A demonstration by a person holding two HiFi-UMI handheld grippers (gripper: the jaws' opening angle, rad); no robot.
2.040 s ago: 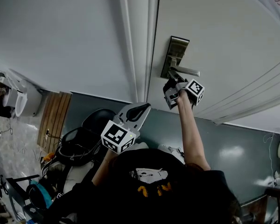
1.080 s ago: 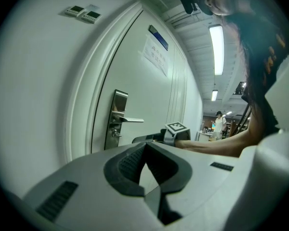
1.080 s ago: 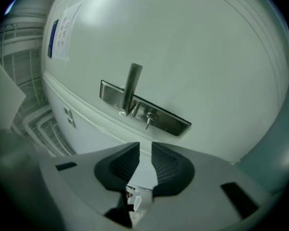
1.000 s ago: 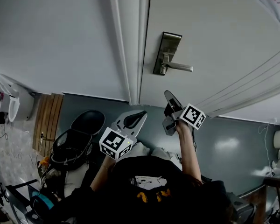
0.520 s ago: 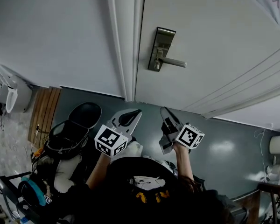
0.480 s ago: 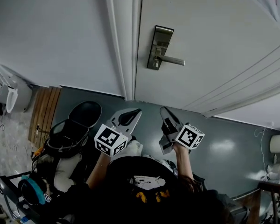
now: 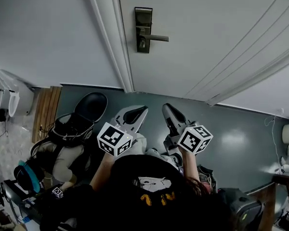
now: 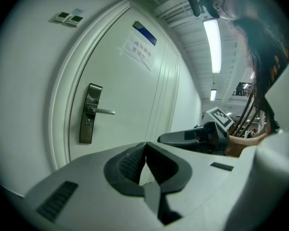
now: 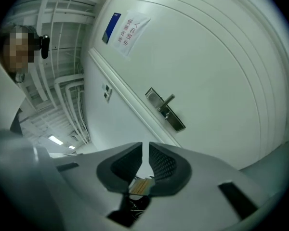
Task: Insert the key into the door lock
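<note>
The door lock (image 7: 143, 29), a dark metal plate with a lever handle, sits on the white door (image 7: 207, 37) well beyond both grippers. It also shows as the lock (image 8: 88, 113) and the lock (image 9: 166, 110). My right gripper (image 7: 166, 108) is held back near my body, away from the door. In the right gripper view that gripper (image 9: 145, 148) is shut with a hairline gap, and a flat brass-coloured key (image 9: 142, 185) is pinched deep between its pads. My left gripper (image 7: 140, 110) hangs beside it; in its own view the left gripper (image 8: 145, 146) is shut with nothing in it.
A white door frame (image 7: 111, 42) runs left of the lock. A paper notice (image 8: 138, 52) hangs high on the door. A black chair (image 7: 89, 110) and bags (image 7: 70, 129) stand on the grey floor (image 7: 241, 129) to my left.
My right gripper has come away from the lock and dropped back towards my body, level with the left gripper. The lock now sits farther off and higher in the head view.
</note>
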